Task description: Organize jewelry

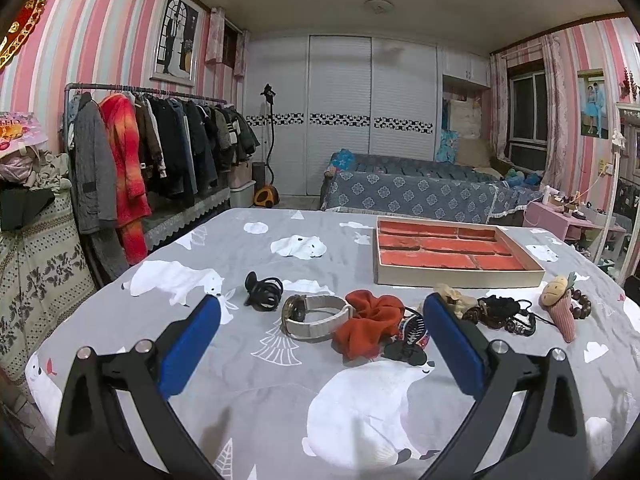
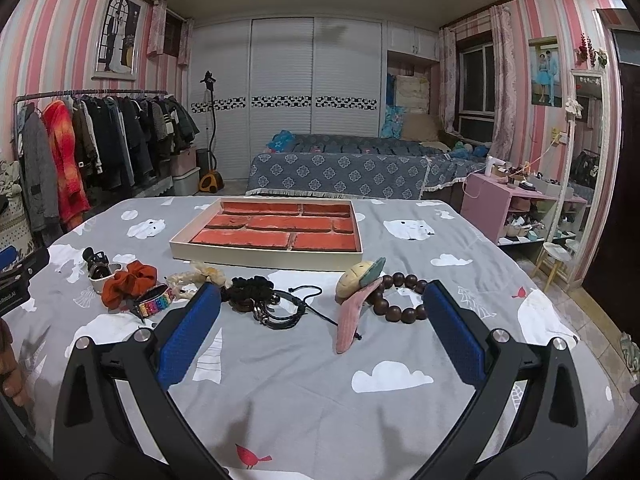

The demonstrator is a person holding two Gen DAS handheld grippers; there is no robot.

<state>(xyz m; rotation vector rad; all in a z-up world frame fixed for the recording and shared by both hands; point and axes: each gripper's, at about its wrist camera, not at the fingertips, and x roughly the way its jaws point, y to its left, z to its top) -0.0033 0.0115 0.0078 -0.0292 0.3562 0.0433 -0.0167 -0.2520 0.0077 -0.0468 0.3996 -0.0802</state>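
Jewelry lies in a row on the bedsheet [image 1: 248,392], before the tray [image 2: 264,258].
Left gripper [image 1: 320,314], right gripper [image 2: 322,300]: fingers apart, empty; watch [image 1: 312,316] beside scrunchie [image 1: 370,322]; bead bracelet [image 2: 404,294] rightmost.

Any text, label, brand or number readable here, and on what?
"RobotAI" (start cut off, small): white print on the black device at the left edge of the right wrist view.
Pink box: yellow print, too blurred to read.
Red-gold wall hanging: cut off, unreadable.
Watch dial: too small to read.
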